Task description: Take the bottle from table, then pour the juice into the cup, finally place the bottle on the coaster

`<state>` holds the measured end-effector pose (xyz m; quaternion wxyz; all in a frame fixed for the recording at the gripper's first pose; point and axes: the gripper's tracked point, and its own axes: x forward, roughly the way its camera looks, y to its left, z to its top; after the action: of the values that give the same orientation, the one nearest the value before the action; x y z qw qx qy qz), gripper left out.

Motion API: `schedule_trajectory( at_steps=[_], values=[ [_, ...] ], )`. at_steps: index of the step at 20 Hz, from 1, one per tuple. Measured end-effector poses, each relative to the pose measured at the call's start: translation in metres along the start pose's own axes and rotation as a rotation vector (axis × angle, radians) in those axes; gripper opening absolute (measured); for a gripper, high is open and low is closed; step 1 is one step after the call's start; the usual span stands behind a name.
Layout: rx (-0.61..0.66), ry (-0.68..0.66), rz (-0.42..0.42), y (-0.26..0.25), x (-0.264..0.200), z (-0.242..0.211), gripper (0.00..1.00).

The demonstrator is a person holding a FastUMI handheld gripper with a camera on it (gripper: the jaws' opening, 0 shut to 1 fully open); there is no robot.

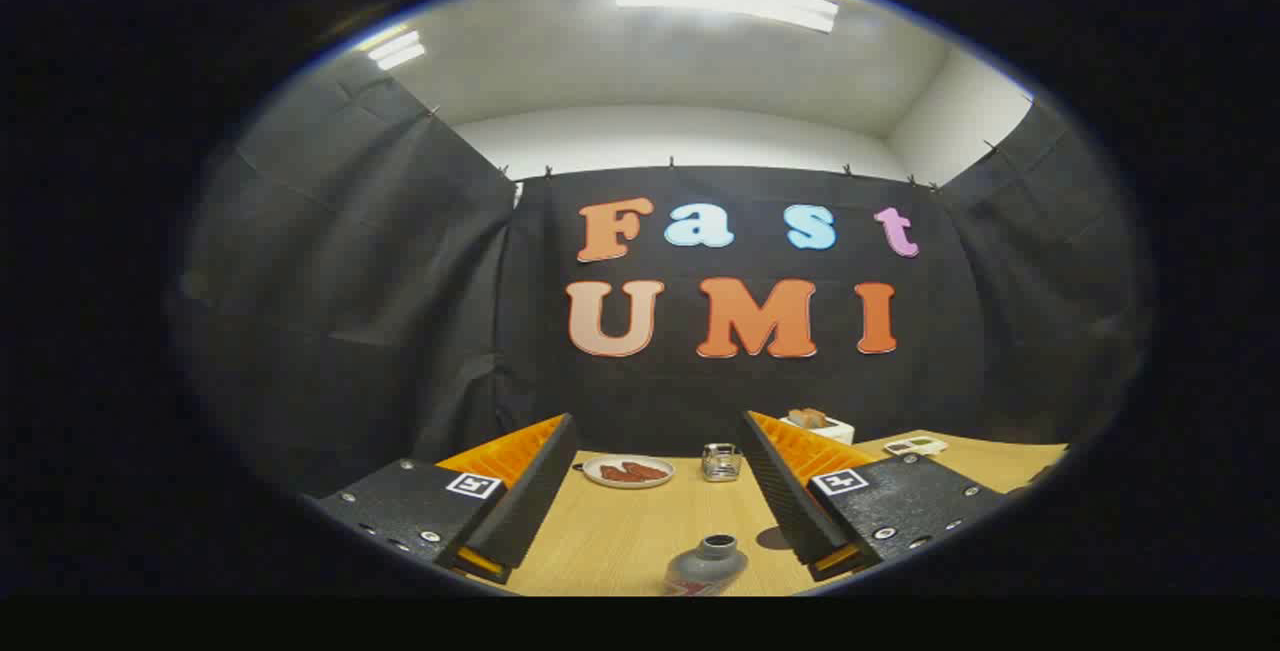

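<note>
Tongs (pixel 655 436) stand wide, holding nothing. The bottle (pixel 706 565) stands below, between the fingers; lower squarely over its body before closing, keeping it upright.

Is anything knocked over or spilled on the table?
Nothing stands out. The bottle stands upright between the open gripper's fingers, its top open. Beyond them the plate and the cup sit level on the table, with no spill showing.

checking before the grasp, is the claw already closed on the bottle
No: the claw is wide open, its fingers spread apart, and the bottle stands untouched on the table between them.
</note>
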<state>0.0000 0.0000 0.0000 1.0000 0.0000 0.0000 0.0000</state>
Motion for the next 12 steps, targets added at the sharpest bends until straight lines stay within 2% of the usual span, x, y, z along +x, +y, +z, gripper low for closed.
schedule_trajectory(
  at_steps=[3,5,8,12],
  values=[
    [-0.006,0.046,-0.022,-0.012,-0.001,-0.001,0.97],
    [-0.001,0.027,-0.033,-0.015,-0.012,0.002,0.97],
    [-0.042,-0.002,-0.022,-0.022,-0.028,0.002,0.97],
    [-0.061,0.026,-0.009,-0.034,-0.043,0.000,0.97]
  ],
)
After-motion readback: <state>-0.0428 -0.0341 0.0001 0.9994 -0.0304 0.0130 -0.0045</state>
